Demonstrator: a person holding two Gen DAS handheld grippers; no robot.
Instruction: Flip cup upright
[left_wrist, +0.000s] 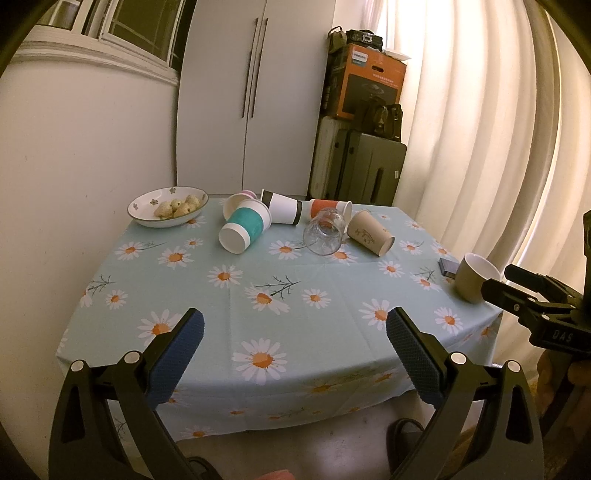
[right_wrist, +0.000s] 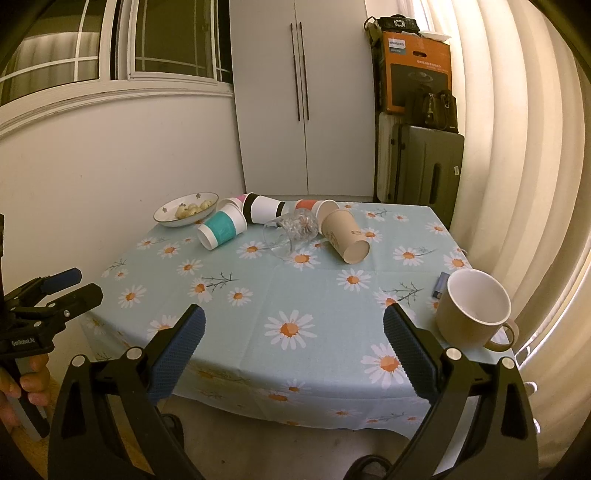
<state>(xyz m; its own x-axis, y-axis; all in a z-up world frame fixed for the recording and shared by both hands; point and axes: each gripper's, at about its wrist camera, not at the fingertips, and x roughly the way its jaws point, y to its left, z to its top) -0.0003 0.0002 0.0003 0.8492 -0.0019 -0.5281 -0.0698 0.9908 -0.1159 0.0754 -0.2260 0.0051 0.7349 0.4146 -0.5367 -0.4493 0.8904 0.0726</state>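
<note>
Lying on their sides at the table's far end, the paper cups (right_wrist: 221, 230) and a glass (right_wrist: 291, 230) are being faced by both grippers (left_wrist: 295, 343) (right_wrist: 293, 339) — jaws spread, empty, well short — seemingly readied for approach.

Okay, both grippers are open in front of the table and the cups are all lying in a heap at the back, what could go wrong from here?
1. The clear glass lies on its side among the paper cups, close to the brown paper cup; nudging a neighbour could set it rolling.
2. The teal cup leans against other cups, so lifting it may shift the pile.
3. The mug stands near the table's right edge, close to the right gripper; a sideways swing could knock it off.
</note>
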